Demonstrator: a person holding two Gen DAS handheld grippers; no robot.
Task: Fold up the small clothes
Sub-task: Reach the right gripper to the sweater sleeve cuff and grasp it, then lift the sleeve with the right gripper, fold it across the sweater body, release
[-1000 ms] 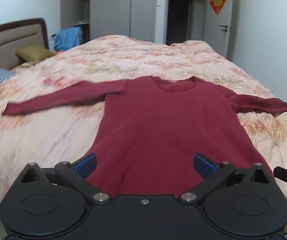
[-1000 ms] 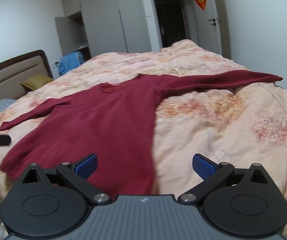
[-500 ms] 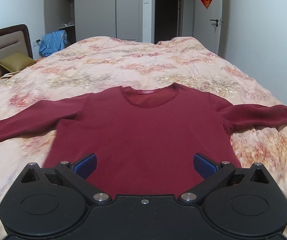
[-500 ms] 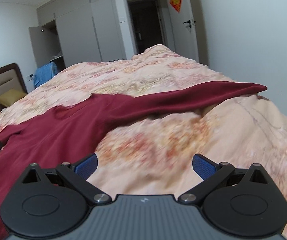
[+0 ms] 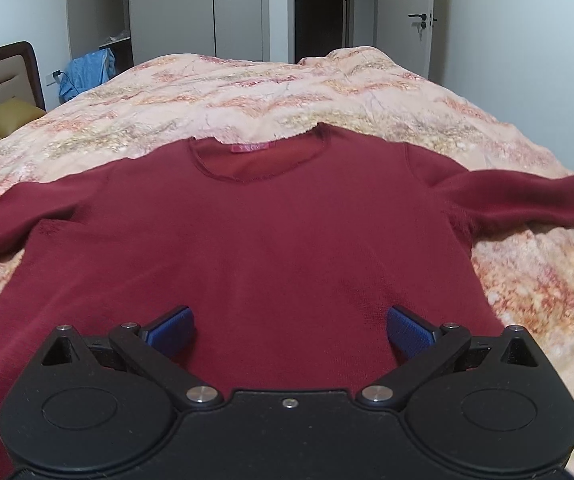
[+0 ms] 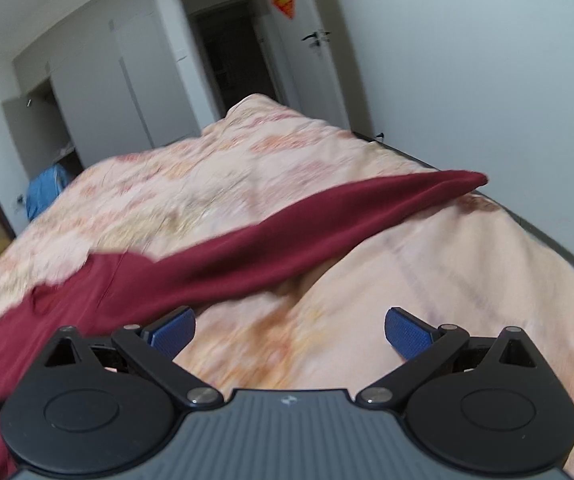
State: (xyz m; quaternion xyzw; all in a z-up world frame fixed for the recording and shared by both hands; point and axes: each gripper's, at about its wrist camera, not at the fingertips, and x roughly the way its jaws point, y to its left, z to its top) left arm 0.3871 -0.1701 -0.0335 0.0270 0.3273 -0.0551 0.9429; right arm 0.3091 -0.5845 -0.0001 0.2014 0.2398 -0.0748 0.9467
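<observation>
A floral quilt (image 5: 247,92) covers the bed, where a maroon long-sleeved sweater (image 5: 255,240) lies flat, sleeves outspread. An open wardrobe (image 5: 99,36) holds shelved items. The left gripper (image 5: 289,330) and right gripper (image 6: 290,330) hover empty, jaws spread wide.

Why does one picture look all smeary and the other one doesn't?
Right wrist view: motion blur smears the red sweater sleeve and flowery quilt; only the right gripper looks crisp. Left wrist view: sharp, the collar label shows; fisheye bends the walls in both.
</observation>
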